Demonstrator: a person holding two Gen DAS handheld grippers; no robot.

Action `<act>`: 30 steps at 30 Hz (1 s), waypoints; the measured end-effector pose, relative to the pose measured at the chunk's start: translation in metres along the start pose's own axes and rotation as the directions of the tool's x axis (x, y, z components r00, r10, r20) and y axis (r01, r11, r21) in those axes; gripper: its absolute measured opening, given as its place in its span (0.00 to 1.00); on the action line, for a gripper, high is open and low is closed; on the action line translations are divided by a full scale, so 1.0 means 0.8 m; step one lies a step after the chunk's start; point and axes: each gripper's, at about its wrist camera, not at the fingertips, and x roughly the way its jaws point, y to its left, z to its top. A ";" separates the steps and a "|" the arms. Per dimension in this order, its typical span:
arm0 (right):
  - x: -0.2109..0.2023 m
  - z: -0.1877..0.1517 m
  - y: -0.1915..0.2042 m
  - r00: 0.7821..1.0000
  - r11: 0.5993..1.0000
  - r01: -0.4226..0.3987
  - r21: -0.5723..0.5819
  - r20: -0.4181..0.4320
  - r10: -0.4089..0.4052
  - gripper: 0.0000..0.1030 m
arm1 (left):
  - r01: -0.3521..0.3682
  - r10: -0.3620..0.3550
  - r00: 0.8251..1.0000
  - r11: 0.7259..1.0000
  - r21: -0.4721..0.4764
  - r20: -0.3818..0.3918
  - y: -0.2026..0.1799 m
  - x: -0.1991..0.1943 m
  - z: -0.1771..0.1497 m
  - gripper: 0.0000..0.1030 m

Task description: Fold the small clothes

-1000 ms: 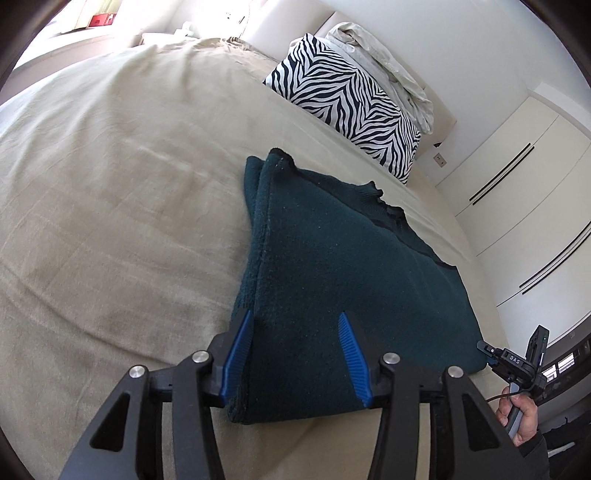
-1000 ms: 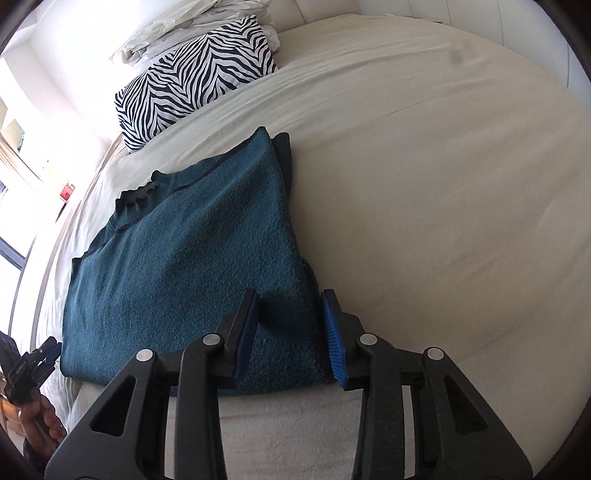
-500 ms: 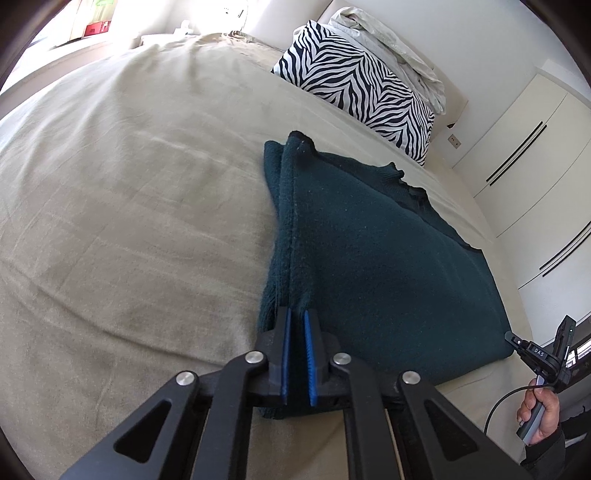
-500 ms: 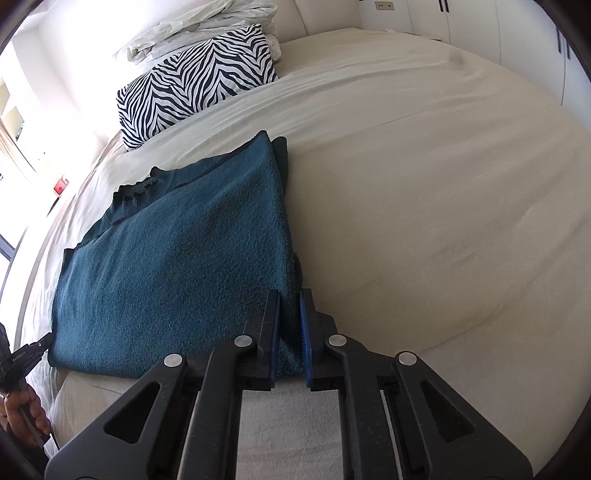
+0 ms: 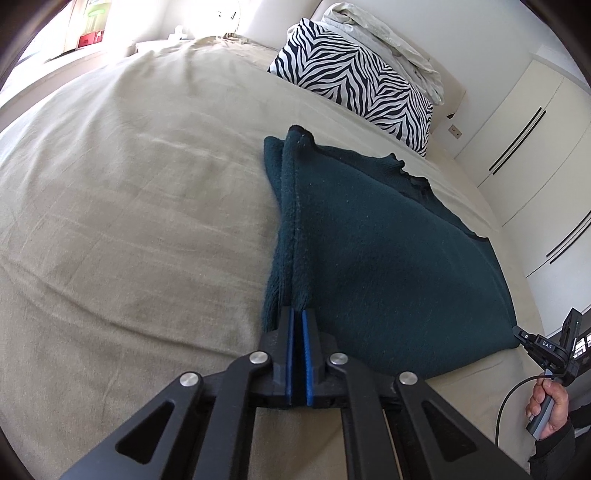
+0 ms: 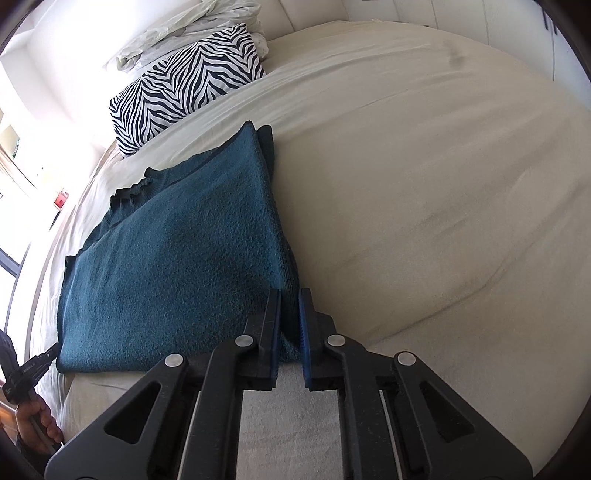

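**On the bed, both my claws pinch one edge of a folded teal garment**

Across a beige bed cover [image 5: 129, 221] lies a dark teal fleece garment [image 5: 388, 266], folded flat into a rough rectangle with its layers stacked. It sits near the middle of the bed, well short of the pillows.

My left gripper [image 5: 297, 321] is at the garment's near left corner. Its two blue-lined fingers are pressed together with the doubled fleece edge squeezed between them, and the cloth puckers into small ridges just ahead of the tips.

My right gripper [image 6: 289, 306] is at the near right corner of the same garment [image 6: 177, 258]. Its fingers are drawn close, with a narrow band of teal cloth caught between them, so it too is clamped on the fabric. From the right wrist camera, the left gripper shows small at the far left edge, held in a hand [image 6: 35, 424].

From the left wrist camera, my right hand [image 5: 550, 410] appears at the lower right, wrapped around its gripper handle, with a black cable trailing from it.

Beyond the garment, a zebra-striped pillow [image 5: 354, 77] leans at the head of the bed, with crumpled white bedding [image 5: 388, 33] piled behind it. White wardrobe doors [image 5: 535, 147] with dark slot handles stand beside the bed.
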 end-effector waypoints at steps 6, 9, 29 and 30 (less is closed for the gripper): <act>-0.037 0.015 0.006 0.998 0.998 0.039 0.050 0.048 -0.041 0.16 | -0.079 0.067 0.991 0.992 0.103 0.118 -0.045 -0.047 0.020 0.28; -0.057 0.034 0.029 0.994 0.999 0.010 0.037 0.110 -0.014 0.40 | -0.105 0.078 0.984 0.981 0.162 0.162 -0.073 -0.047 0.046 0.56; 0.187 0.109 0.226 0.830 0.831 -0.505 0.231 -0.135 0.542 0.43 | -0.177 0.183 0.983 0.943 0.281 0.005 -0.120 0.136 0.105 0.65; 0.184 0.114 0.212 0.828 0.820 -0.512 0.256 -0.107 0.551 0.43 | -0.175 0.180 0.984 0.944 0.279 0.006 -0.119 0.136 0.105 0.65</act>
